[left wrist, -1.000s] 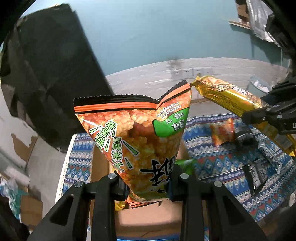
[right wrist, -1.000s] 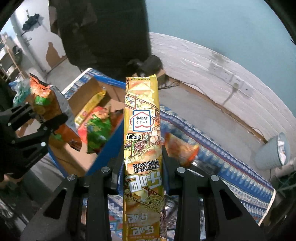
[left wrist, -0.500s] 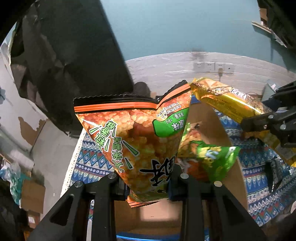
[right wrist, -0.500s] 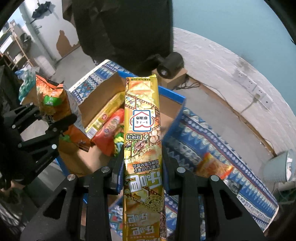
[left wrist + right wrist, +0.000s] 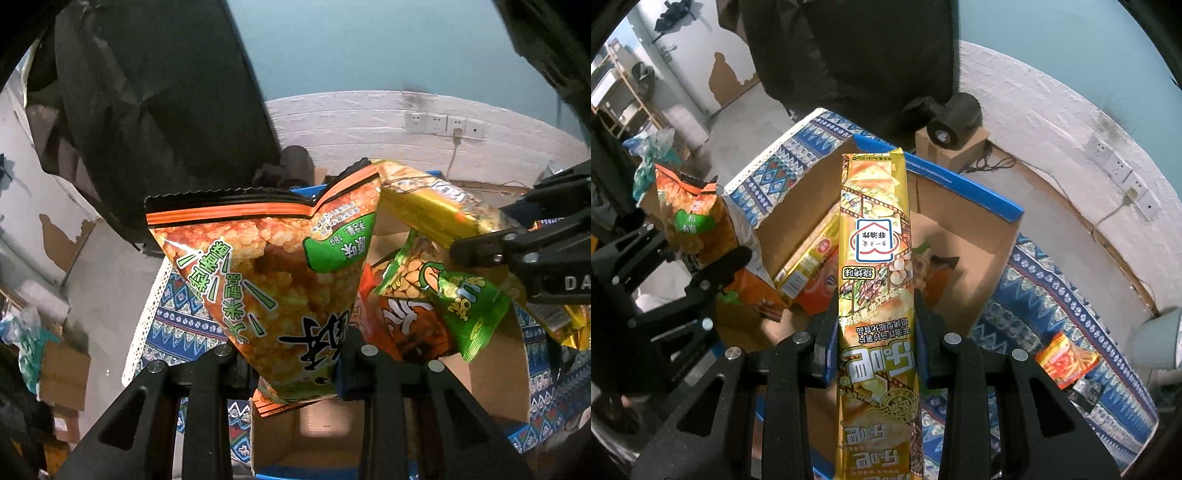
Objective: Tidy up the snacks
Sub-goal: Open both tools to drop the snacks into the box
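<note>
My left gripper (image 5: 291, 354) is shut on the lower part of an orange snack bag (image 5: 266, 280) with green labels, held upright over the cardboard box (image 5: 495, 384). In the right wrist view my right gripper (image 5: 875, 332) is shut on a long golden snack pack (image 5: 875, 258), also over the box (image 5: 964, 295). The same golden pack (image 5: 424, 206) and right gripper (image 5: 491, 247) show at the right of the left wrist view. The orange bag (image 5: 698, 225) and left gripper (image 5: 716, 266) appear at the left of the right wrist view. Inside the box lie a green bag (image 5: 450, 299), a yellow pack (image 5: 809, 258) and a red pack.
The box has a blue rim (image 5: 960, 184) and stands on a blue patterned cloth (image 5: 1052, 306). A small orange snack packet (image 5: 1065, 363) lies on the cloth to the right. A person in dark clothes (image 5: 857, 55) stands behind the box. A black roll (image 5: 955, 122) sits on a carton beyond.
Both grippers have moved, with their snacks held, from beside the box to over its opening. The box and its contents now fill the middle of both views.
</note>
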### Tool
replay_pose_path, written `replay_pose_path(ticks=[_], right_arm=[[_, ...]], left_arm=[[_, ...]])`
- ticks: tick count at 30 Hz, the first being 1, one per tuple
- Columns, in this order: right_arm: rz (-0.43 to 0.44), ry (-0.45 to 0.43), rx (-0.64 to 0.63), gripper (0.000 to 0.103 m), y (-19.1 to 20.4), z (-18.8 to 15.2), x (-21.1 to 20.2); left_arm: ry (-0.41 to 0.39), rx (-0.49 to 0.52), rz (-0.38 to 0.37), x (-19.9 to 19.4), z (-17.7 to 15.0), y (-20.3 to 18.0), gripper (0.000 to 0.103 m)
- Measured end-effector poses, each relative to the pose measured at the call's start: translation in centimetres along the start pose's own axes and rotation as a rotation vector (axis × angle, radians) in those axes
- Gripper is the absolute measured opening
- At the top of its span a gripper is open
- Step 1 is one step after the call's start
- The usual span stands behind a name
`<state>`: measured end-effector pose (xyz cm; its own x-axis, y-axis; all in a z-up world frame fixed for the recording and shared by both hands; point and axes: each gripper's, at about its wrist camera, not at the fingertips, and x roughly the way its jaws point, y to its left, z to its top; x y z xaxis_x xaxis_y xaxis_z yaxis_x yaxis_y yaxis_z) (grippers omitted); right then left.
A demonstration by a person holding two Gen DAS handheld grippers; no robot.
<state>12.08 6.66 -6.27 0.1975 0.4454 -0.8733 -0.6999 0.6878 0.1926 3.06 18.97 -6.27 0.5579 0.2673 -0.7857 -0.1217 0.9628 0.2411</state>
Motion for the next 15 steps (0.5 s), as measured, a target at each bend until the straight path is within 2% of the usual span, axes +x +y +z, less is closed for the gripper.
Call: replay_pose_path(ticks=[5,7,9,11,15], right_arm=[[-0.004,0.003,0.003,0.035,0.2,0.3,0.6],[-0.003,-0.001,0.012,0.035,0.1,0.5,0.4],[-0.002,-0.012,0.017,0.035,-0.1,0.5,0.0],[-0.012,-0.022,0.018,0.037,-0.2,0.5,-0.4],[-0.035,-0.038,0.016,0.051,-0.7,0.0,-1.4]], left_arm=[[0.013,0.016,0.014,0.4,0.0,-0.2,0.035],[0.029,0.011,0.018,0.7,0.0,-0.2,0.040],[0.037,0.003,0.014,0.8,-0.1,0.0,0.052],[0.031,-0.005,0.015,0.5,-0.1,0.1,0.058],[-0.004,-0.004,0.027,-0.3,0.1,-0.2,0.075]])
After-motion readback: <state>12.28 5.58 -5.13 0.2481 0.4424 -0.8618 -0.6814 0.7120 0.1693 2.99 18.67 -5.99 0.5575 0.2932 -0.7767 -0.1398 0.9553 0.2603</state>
